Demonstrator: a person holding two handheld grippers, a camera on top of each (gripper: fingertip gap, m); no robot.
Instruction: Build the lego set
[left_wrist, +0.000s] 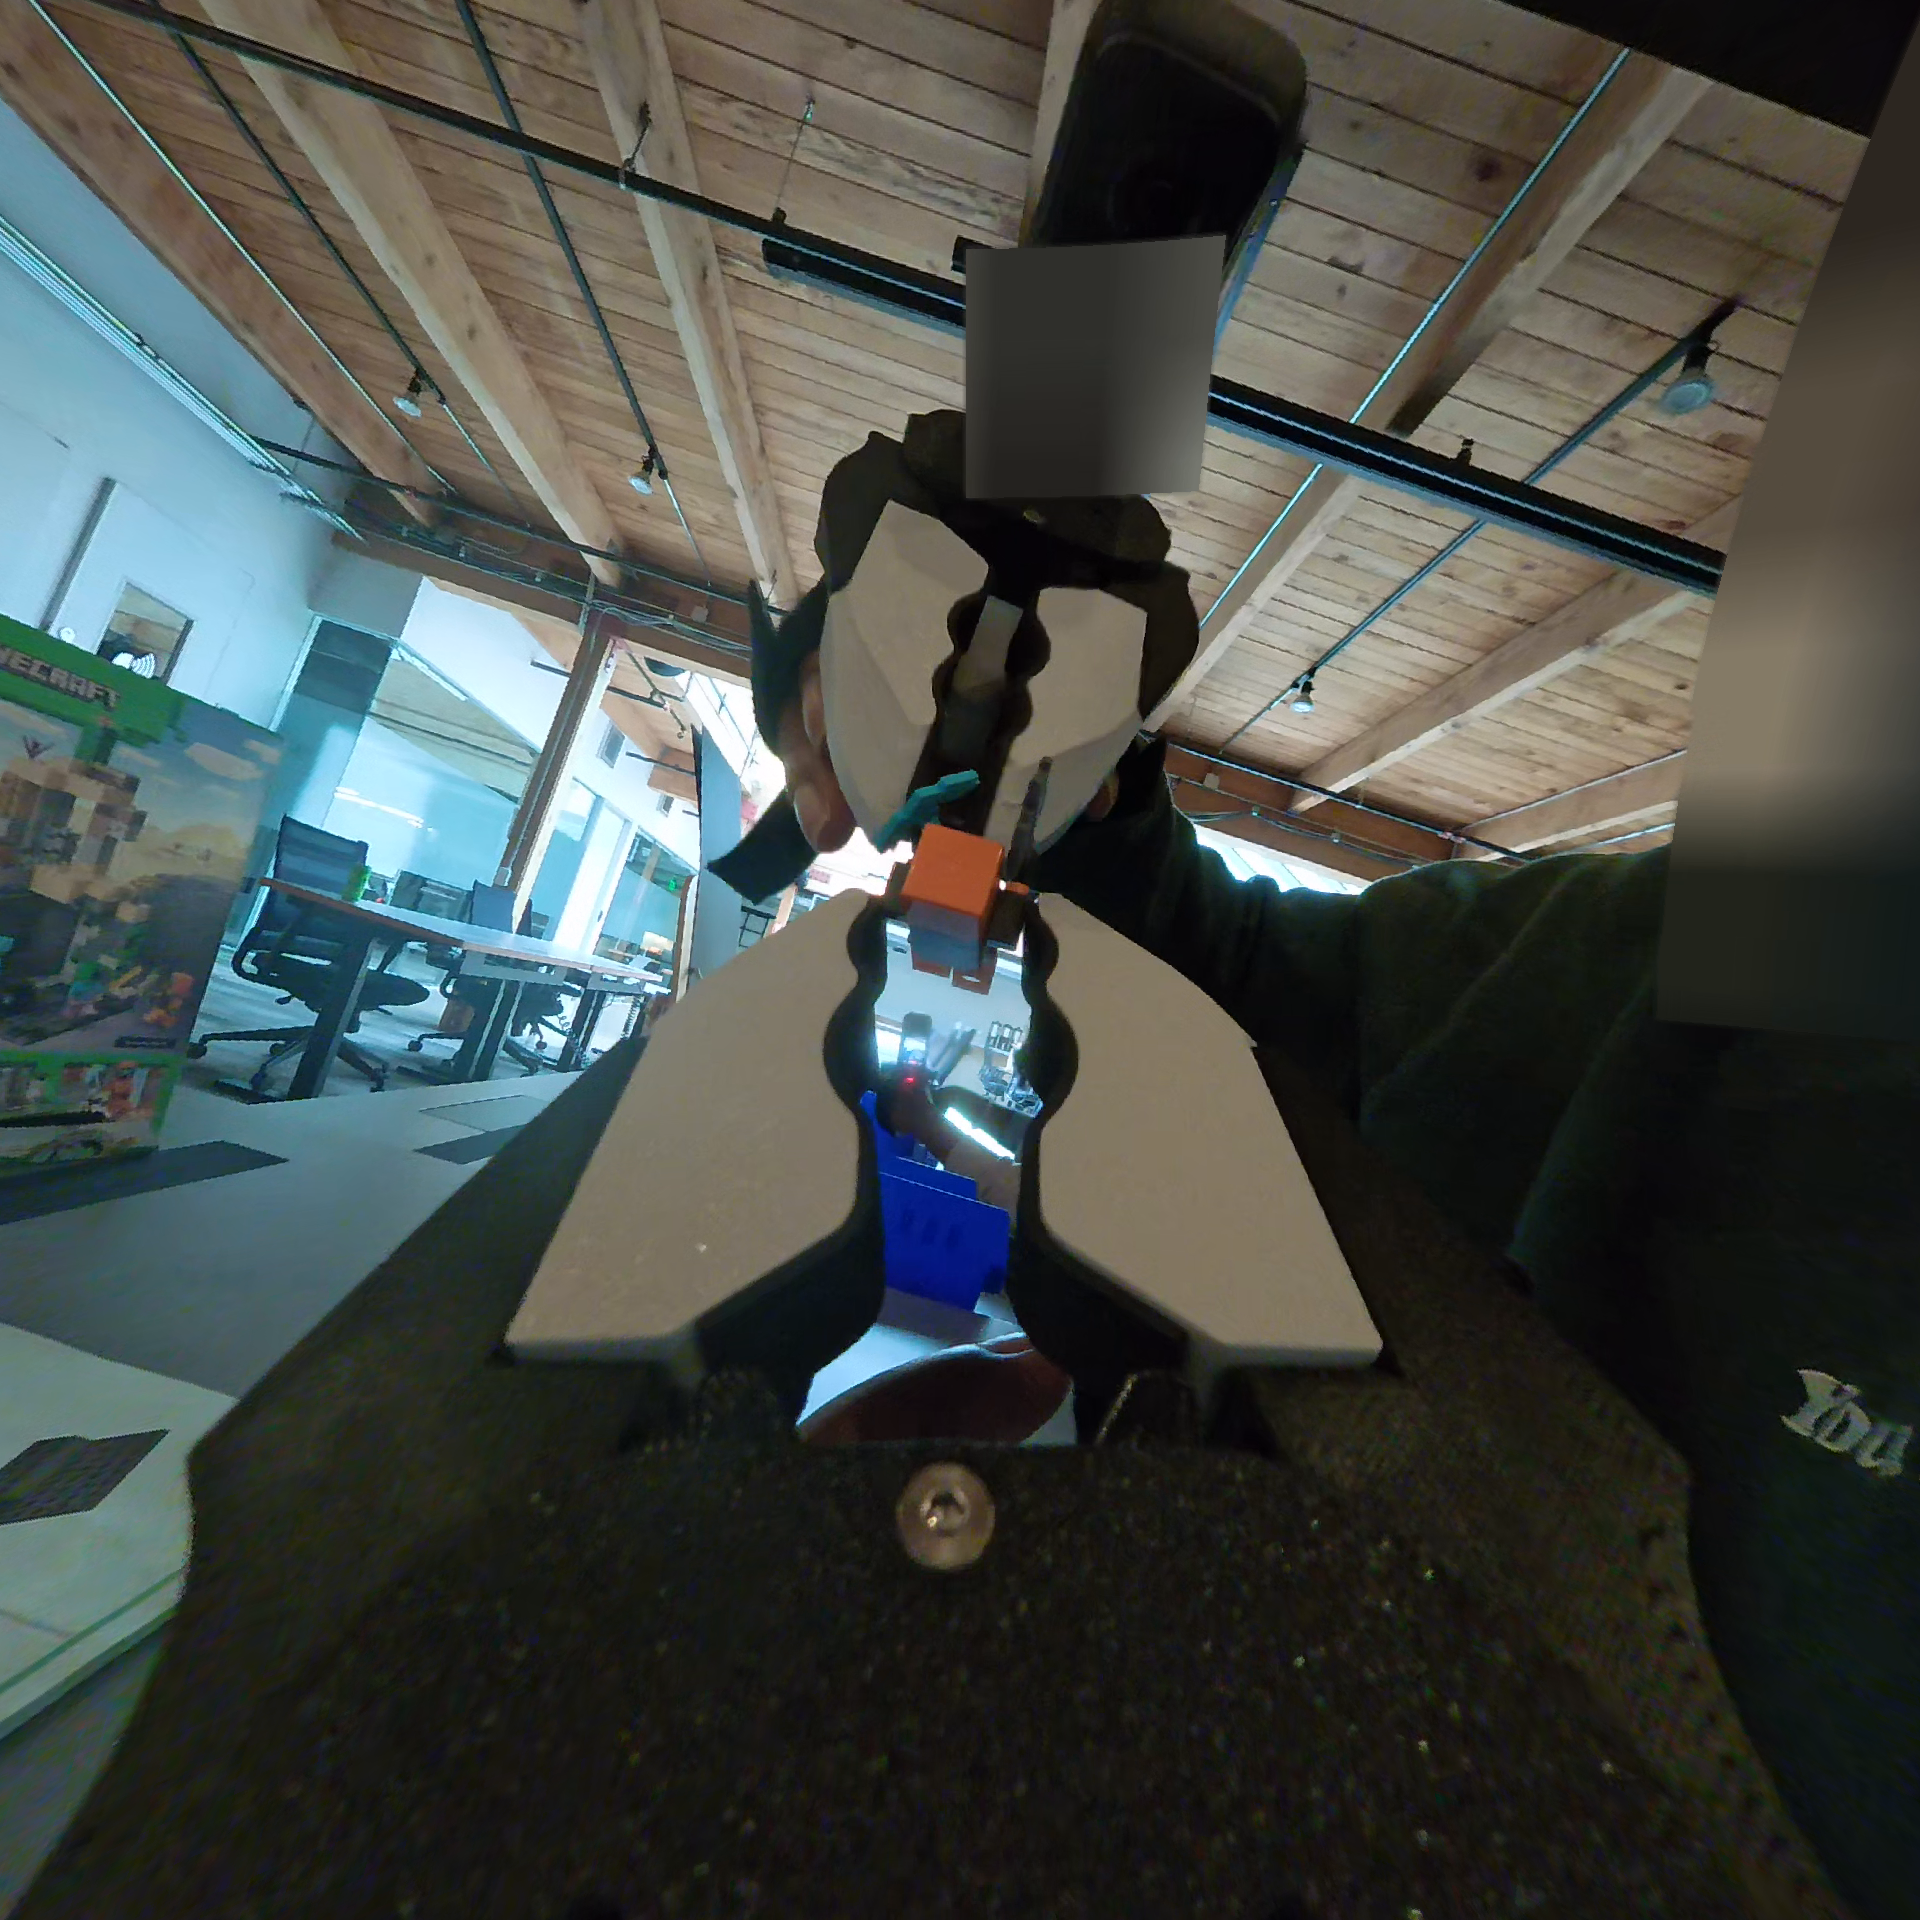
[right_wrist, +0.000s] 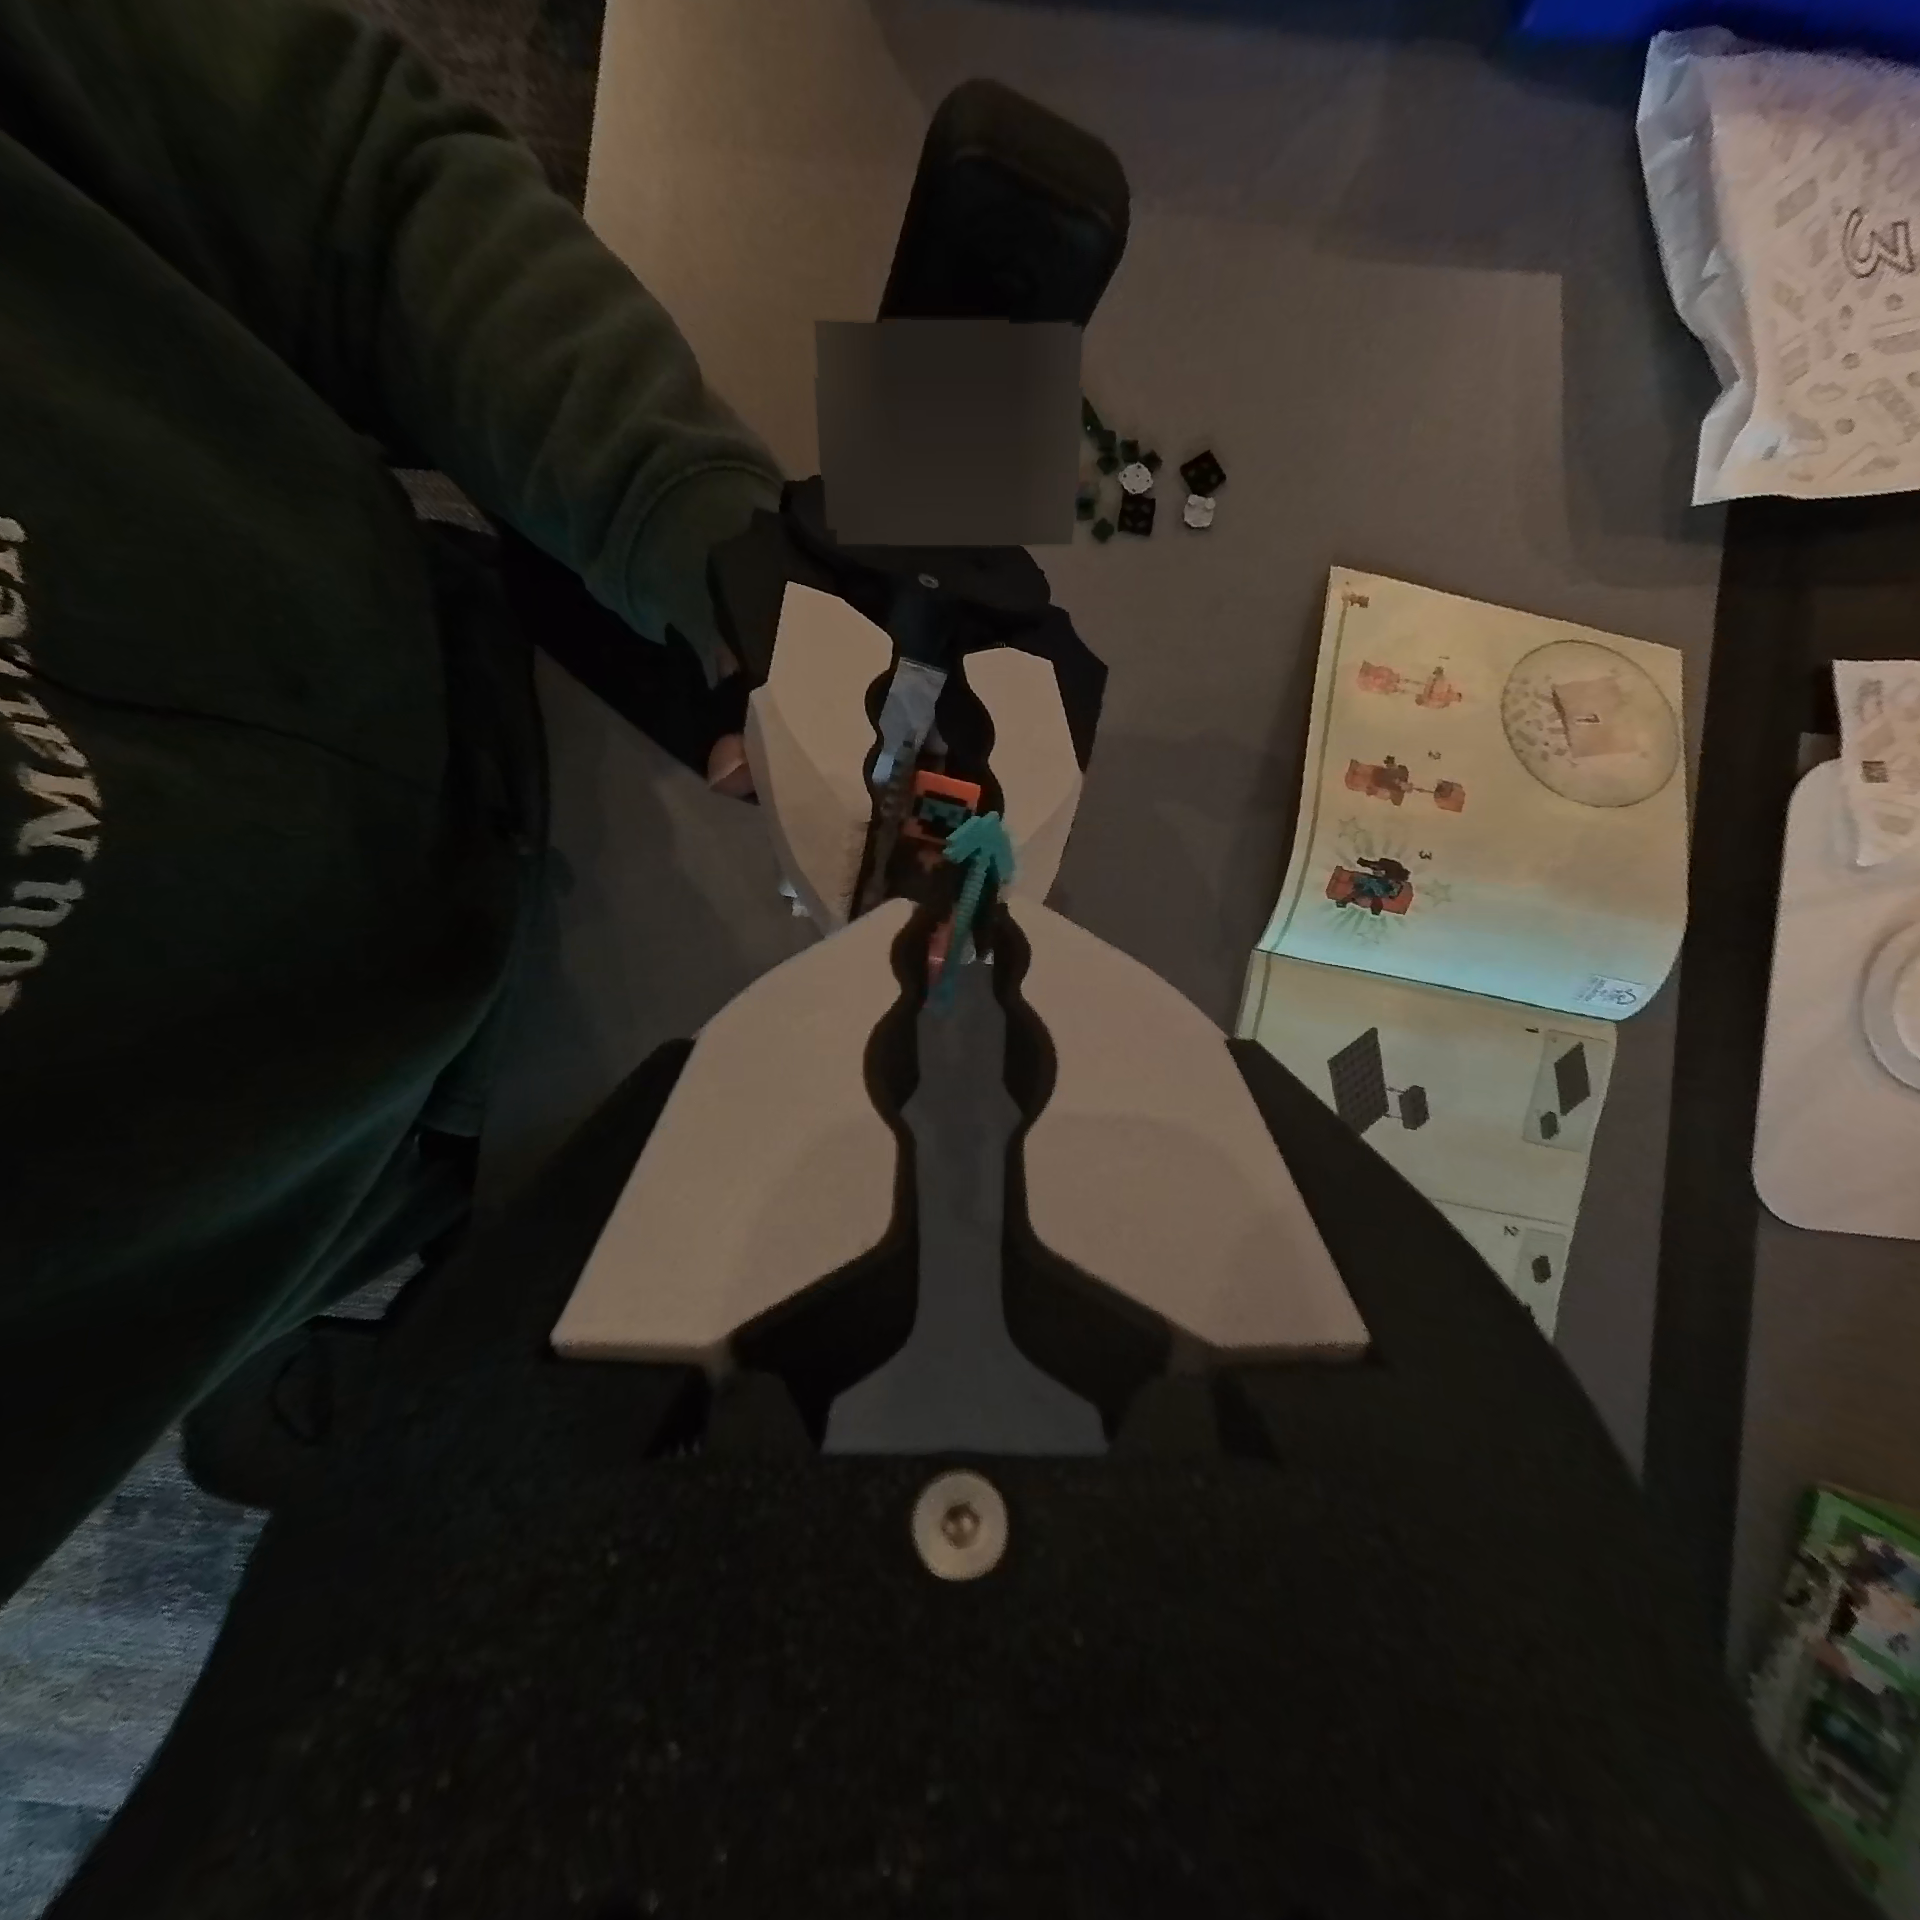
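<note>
A small minifigure with an orange block head (left_wrist: 951, 894) is pinched between the tips of my left gripper (left_wrist: 951, 920), held up in the air. My right gripper (left_wrist: 956, 816) points at it tip to tip from above and is shut on a teal toy tool (left_wrist: 925, 798). In the right wrist view, my right gripper (right_wrist: 951, 920) holds the teal tool (right_wrist: 975, 868) by its handle. The tool's head lies against the minifigure (right_wrist: 935, 816), which the left gripper (right_wrist: 925, 862) holds. Whether the tool sits in the figure's hand I cannot tell.
On the dark table below lie an open instruction booklet (right_wrist: 1455, 852), several small loose pieces (right_wrist: 1143, 483), a white paper bag (right_wrist: 1787, 260) and a white tray (right_wrist: 1849, 1039). The set's green box (left_wrist: 94, 883) stands at the left. A blue bin (left_wrist: 935, 1226) sits behind. A person's dark green sleeve (right_wrist: 260, 520) fills the left. The grippers are tip to tip, or close to it.
</note>
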